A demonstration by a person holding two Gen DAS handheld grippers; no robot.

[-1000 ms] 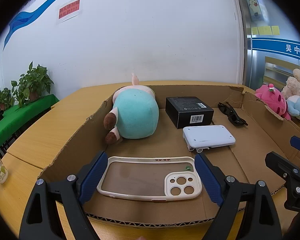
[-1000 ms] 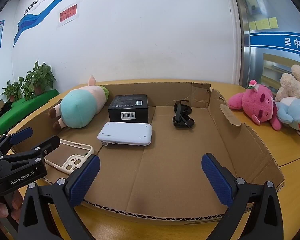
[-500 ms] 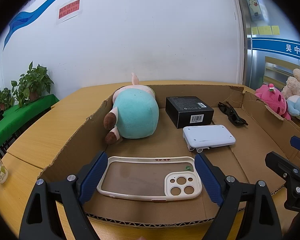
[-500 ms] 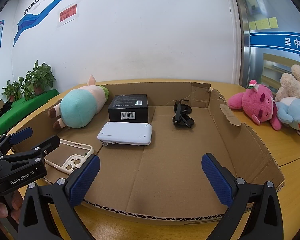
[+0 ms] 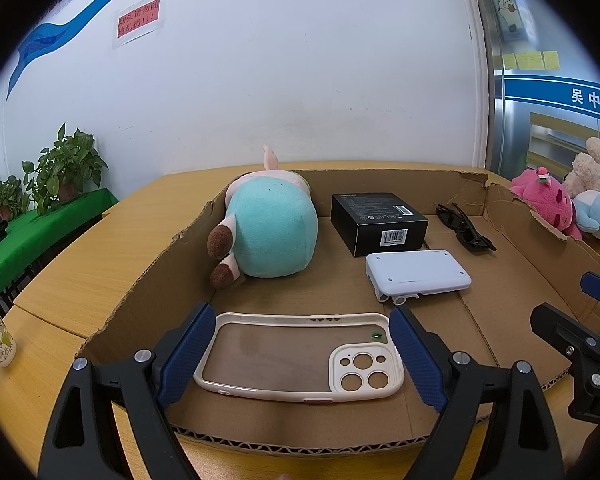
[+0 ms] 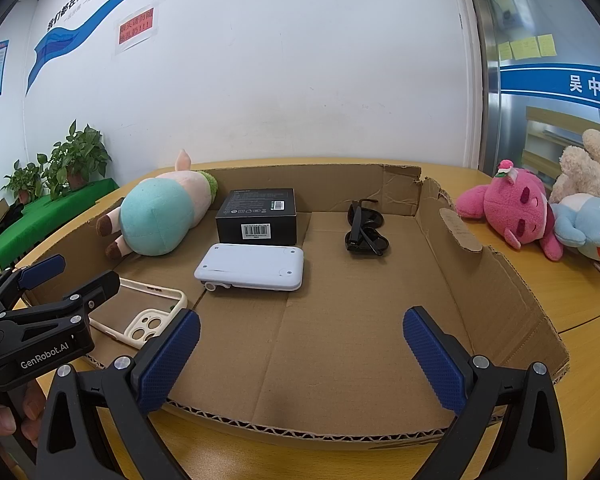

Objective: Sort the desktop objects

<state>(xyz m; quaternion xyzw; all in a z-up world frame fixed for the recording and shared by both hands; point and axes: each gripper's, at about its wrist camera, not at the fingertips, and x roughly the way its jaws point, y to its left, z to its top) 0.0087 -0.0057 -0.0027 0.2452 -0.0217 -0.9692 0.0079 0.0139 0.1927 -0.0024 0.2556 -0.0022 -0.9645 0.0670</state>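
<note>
Cream phone case (image 5: pixel 300 356) lies between the left gripper's (image 5: pixel 300 360) wide-open jaws; right gripper (image 6: pixel 300 360) gapes empty.

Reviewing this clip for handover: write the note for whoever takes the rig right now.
Left gripper: open, fingers either side of the cream phone case, not clamped. Right gripper: open, holding nothing, over bare cardboard.
In the shallow cardboard tray: teal plush pig, black barcoded box, white flat device, black sunglasses, the case.
Outside: pink plush, pale blue plush.
Left: apparently those plushes.
</note>
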